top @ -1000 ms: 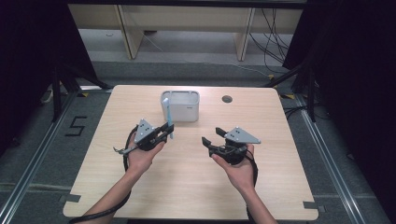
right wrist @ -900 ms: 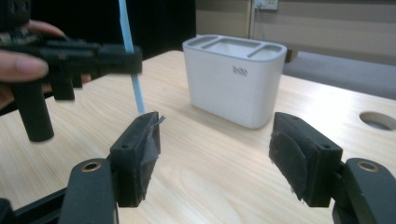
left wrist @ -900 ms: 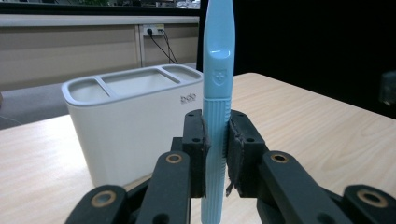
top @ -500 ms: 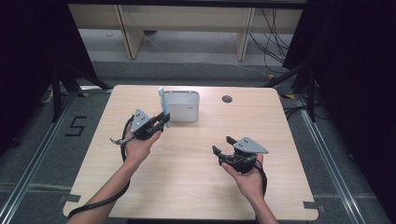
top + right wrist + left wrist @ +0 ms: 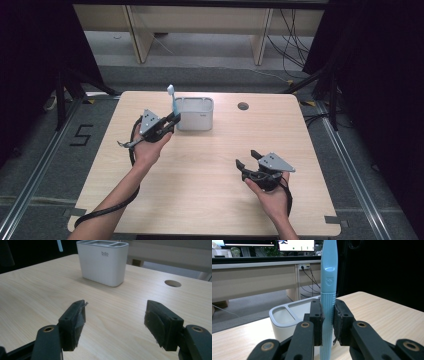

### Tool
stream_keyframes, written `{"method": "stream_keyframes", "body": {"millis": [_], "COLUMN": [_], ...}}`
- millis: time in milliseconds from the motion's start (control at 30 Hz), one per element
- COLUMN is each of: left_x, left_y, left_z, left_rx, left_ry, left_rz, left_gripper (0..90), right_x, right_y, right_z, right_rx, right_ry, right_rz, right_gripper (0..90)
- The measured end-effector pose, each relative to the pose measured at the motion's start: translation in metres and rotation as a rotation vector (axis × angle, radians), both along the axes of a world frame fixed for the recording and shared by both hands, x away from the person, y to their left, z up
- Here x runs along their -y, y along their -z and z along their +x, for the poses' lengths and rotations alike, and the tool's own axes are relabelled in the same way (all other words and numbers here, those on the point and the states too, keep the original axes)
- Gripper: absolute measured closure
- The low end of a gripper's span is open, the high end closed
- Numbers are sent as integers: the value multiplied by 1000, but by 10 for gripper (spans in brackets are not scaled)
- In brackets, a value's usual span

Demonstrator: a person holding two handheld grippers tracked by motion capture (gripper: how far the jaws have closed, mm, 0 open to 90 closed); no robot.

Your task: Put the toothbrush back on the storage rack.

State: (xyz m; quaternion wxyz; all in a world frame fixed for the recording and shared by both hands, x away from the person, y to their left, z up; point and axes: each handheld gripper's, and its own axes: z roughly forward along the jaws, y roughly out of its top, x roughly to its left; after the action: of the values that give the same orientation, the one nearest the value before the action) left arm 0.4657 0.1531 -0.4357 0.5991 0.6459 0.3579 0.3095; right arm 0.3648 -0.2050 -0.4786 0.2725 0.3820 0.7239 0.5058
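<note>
- Our left gripper (image 5: 327,322) has its two black jaws clamped on the ribbed lower handle of a light blue toothbrush (image 5: 328,277), one pad pressed to each side.
- The toothbrush stands upright in that grip; in the high view its head rises above the gripper (image 5: 167,125), close to the left end of the white holder.
- The white holder (image 5: 195,114) sits on the table near the far edge, left of centre, with open compartments at its top; in the left gripper view its rim (image 5: 287,312) lies just behind the jaws.
- The lower tip of the toothbrush runs out of the bottom of the left gripper view, so we cannot tell whether it has cleared the holder's rim, though it seems to hang outside it.
- Our right gripper (image 5: 115,317) holds its jaws wide apart with bare wood between them; it hovers low over the front right part of the table (image 5: 200,170).
- From the right gripper the holder (image 5: 103,262) stands well apart, with clear tabletop in between.
- A round cable hole (image 5: 243,106) lies in the tabletop right of the holder, near the far edge.
- Between our two hands the middle of the table is open, and the right and near edges have free wood along them.
</note>
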Motion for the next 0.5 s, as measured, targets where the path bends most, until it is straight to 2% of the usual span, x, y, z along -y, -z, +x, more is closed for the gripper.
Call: {"method": "stream_keyframes", "body": {"millis": [33, 67, 100, 167, 200, 233, 267, 300, 333, 367, 400, 467, 500], "left_x": [0, -1, 0, 0, 0, 0, 1, 1, 1, 1, 1, 1, 1], "left_y": [-1, -2, -3, -4, -5, -5, -6, -7, -8, -9, -10, -11, -12], "left_z": [2, 3, 4, 7, 8, 10, 11, 12, 13, 15, 16, 18, 20], "left_rx": [3, 3, 7, 12, 13, 14, 16, 20, 20, 24, 24, 28, 32], "left_ry": [0, -2, -2, -4, -6, -7, -8, -11, -11, -12, -14, -19, -21], "left_rz": [-1, 2, 0, -3, 1, -3, -3, -6, -2, -1, 0, 1, 4], "left_gripper": [783, 783, 783, 782, 783, 783, 783, 782, 783, 783, 782, 782, 783], "right_x": [1, 3, 3, 6, 6, 8, 8, 9, 9, 9, 10, 11, 9], "right_y": [2, 3, 5, 7, 9, 10, 11, 13, 14, 14, 14, 15, 15], "right_z": [0, -1, -4, -4, -6, -4, -6, -7, -6, -6, -9, -9, -11], "right_rx": [-7, 0, -30, -29, -37, 2, -25, -14, -7, -7, -30, -14, -48], "right_ry": [-6, 7, 17, 18, 35, 24, 28, 39, 15, 15, 34, 32, 46], "right_rz": [11, -4, 7, 7, 23, -4, 15, 15, 16, 16, 18, 3, 30], "right_gripper": [339, 339, 339, 339, 339, 339, 340, 339, 339, 339, 339, 340, 340]}}
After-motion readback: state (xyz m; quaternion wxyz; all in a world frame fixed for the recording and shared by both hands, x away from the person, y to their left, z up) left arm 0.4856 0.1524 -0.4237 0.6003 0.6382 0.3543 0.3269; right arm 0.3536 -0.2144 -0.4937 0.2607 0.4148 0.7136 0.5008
